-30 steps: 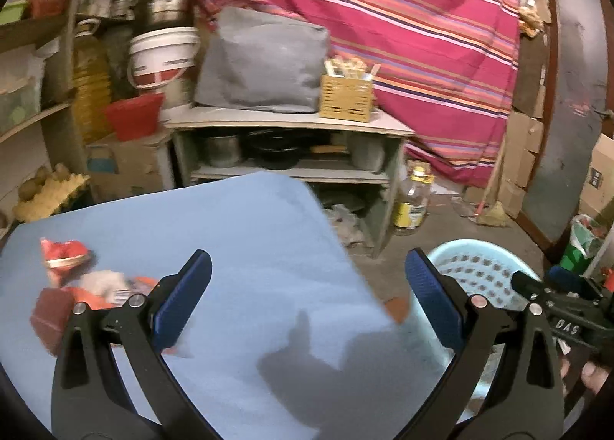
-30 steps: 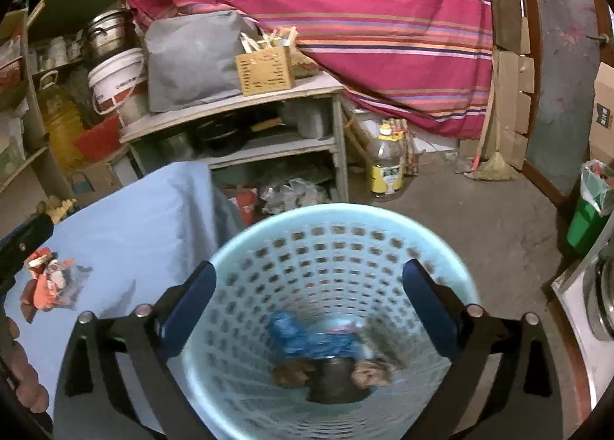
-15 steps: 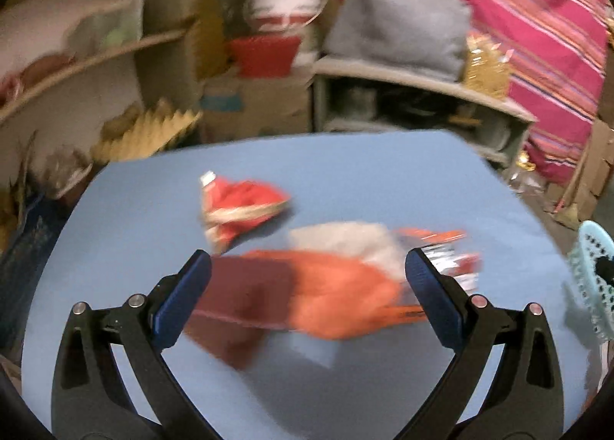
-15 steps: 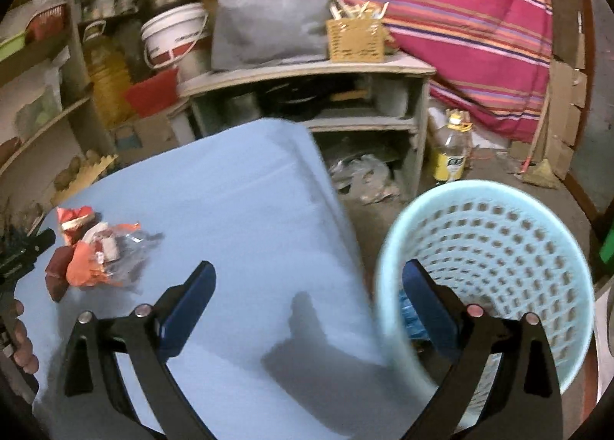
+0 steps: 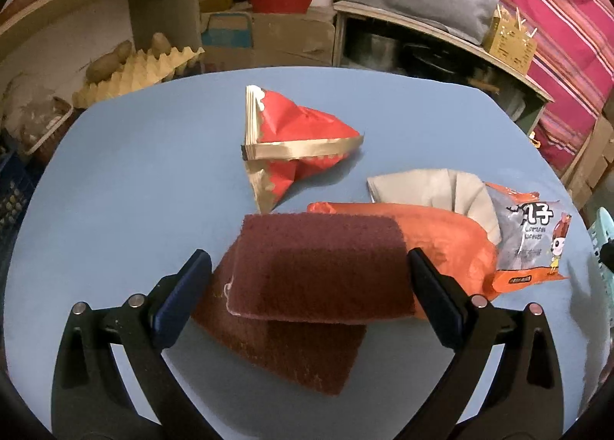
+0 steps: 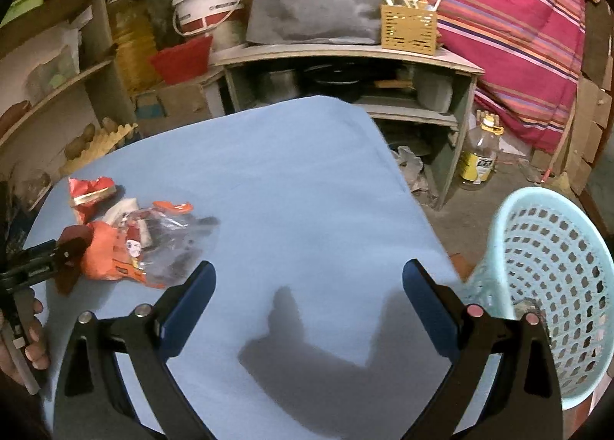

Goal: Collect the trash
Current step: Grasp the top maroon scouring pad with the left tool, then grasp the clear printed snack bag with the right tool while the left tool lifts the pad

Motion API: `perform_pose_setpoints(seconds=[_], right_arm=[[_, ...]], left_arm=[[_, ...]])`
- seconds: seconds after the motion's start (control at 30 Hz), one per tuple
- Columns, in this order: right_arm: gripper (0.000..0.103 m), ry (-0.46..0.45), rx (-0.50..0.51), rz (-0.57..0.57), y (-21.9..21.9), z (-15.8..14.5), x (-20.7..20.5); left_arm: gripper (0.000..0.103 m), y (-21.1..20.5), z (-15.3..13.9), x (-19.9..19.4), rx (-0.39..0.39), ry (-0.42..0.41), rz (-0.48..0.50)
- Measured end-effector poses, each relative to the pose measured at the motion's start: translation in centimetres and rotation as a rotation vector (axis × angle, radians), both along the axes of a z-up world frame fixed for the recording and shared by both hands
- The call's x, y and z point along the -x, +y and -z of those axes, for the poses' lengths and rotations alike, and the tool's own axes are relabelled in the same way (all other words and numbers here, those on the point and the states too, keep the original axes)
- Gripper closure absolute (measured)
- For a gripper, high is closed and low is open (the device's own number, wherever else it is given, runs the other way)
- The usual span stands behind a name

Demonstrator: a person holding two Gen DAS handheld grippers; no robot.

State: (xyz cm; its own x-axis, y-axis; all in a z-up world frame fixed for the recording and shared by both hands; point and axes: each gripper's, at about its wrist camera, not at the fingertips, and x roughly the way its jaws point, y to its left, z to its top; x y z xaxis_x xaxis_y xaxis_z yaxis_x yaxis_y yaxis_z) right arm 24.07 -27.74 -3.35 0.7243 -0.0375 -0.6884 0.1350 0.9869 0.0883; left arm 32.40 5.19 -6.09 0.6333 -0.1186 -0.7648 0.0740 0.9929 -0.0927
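A pile of trash lies on the blue table (image 5: 126,187): a folded maroon scouring pad (image 5: 318,267), an orange bag (image 5: 449,240), a red and gold wrapper (image 5: 295,133), a grey paper napkin (image 5: 433,187) and a snack packet (image 5: 533,240). My left gripper (image 5: 307,286) is open, its jaws standing either side of the maroon pad. My right gripper (image 6: 307,294) is open and empty above the bare blue table (image 6: 307,179). The trash pile (image 6: 126,236) lies at its left, and the light blue basket (image 6: 552,279) stands on the floor at its right.
A low wooden shelf (image 6: 345,56) with pots, a grey bag and a yellow box stands behind the table. An oil bottle (image 6: 479,156) stands on the floor. An egg tray (image 5: 130,71) and shelves crowd the left side. A striped cloth hangs at the back.
My left gripper swung left from the basket and closed in on the trash pile, now straddling the maroon pad. My right gripper moved from over the basket to above the table.
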Motion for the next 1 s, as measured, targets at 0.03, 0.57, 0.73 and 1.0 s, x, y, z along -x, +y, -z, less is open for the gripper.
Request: perform_pose_setpoints(seconds=[0.03, 0.57, 0.73, 1.0], right_arm=[[0.007, 0.001, 0.002, -0.005, 0.3, 0.0, -0.1], [0.007, -0.029, 0.020, -0.106, 7.6, -1.0, -1.6], [0.007, 0.015, 0.043, -0.123, 10.8, -0.2, -3.9], [0.011, 0.045, 0.096, -0.081, 13.3, 1.3, -5.7]], left_arm=[[0.005, 0.0, 0.0, 0.0, 0.002, 0.000, 0.003], [0.019, 1.9, -2.6, 1.7, -0.018, -0.100, -0.056], [0.019, 3.7, -3.9, 2.4, -0.049, -0.152, -0.116], [0.019, 5.7, -3.7, 2.0, -0.048, -0.155, -0.170]])
